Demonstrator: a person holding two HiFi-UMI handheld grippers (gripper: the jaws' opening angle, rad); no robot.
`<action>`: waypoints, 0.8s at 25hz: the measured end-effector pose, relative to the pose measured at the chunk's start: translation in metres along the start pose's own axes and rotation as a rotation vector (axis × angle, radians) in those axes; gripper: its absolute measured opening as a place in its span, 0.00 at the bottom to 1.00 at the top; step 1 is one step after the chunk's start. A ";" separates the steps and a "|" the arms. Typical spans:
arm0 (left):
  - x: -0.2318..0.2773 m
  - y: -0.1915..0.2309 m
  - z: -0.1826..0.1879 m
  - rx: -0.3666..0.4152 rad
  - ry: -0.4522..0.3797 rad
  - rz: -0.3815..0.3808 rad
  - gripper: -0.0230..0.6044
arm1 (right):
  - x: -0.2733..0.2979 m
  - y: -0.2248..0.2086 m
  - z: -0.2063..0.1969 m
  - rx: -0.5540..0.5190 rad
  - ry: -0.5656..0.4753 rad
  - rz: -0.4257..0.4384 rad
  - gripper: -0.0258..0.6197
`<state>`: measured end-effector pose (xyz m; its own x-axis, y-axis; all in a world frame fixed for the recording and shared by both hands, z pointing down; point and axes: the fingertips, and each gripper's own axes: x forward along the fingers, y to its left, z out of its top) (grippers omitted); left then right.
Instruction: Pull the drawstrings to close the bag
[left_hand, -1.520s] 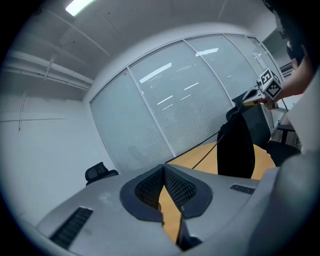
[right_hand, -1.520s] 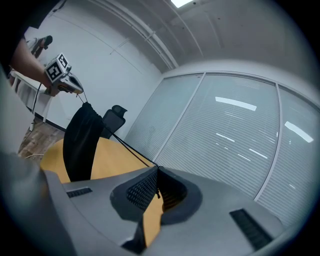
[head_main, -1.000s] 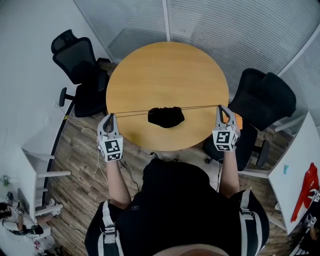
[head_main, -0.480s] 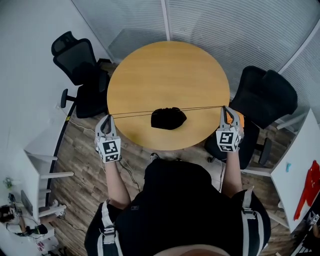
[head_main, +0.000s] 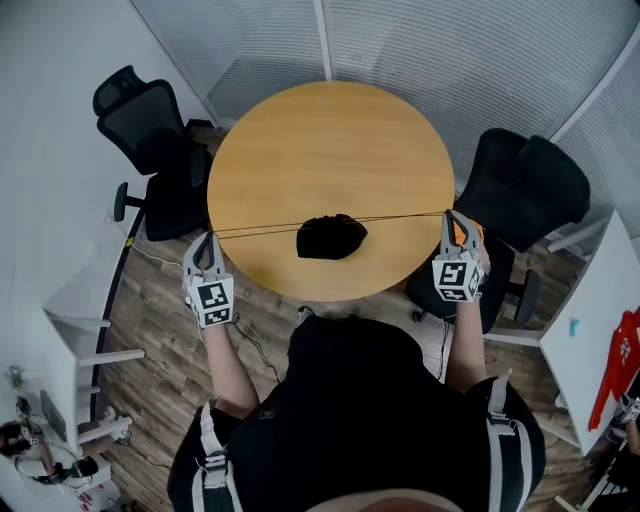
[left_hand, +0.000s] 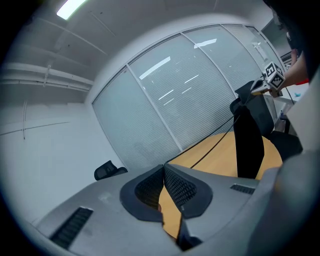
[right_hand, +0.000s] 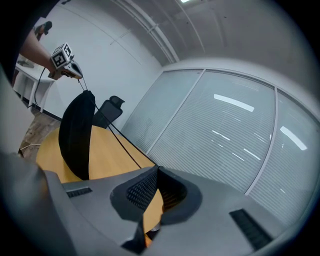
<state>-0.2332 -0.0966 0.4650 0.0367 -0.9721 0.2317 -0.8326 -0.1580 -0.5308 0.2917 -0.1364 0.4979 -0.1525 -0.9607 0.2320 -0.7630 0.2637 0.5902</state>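
A small black drawstring bag (head_main: 331, 237) hangs bunched on two taut black drawstrings (head_main: 260, 228) over the near part of the round wooden table (head_main: 330, 140). My left gripper (head_main: 207, 240) is off the table's left edge, shut on the left string ends. My right gripper (head_main: 453, 216) is off the right edge, shut on the right ends. In the left gripper view the strings run from the closed left gripper (left_hand: 164, 166) to the bag (left_hand: 248, 145). In the right gripper view they run from the closed right gripper (right_hand: 156, 168) to the bag (right_hand: 76, 135). Whether the bag touches the table I cannot tell.
A black office chair (head_main: 150, 130) stands left of the table and another (head_main: 525, 190) at its right, just behind my right gripper. Frosted glass walls close the far side. A white desk (head_main: 590, 340) with a red object (head_main: 625, 350) stands at the right, white shelving at the lower left.
Both grippers have moved slightly further apart, the left one outward past the table edge. The strings stay taut and the bag looks a little more gathered.
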 end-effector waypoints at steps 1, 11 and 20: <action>0.002 0.001 -0.002 -0.002 0.004 0.001 0.07 | 0.002 0.001 0.001 -0.004 0.003 0.001 0.13; 0.014 0.010 -0.017 -0.005 0.004 -0.014 0.07 | 0.009 0.005 0.010 -0.045 0.034 -0.011 0.13; 0.040 0.031 -0.027 -0.008 -0.012 -0.067 0.07 | 0.016 0.016 0.028 -0.054 0.087 -0.043 0.13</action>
<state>-0.2726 -0.1356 0.4793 0.0990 -0.9613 0.2570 -0.8325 -0.2215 -0.5078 0.2591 -0.1496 0.4896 -0.0637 -0.9606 0.2704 -0.7326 0.2290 0.6410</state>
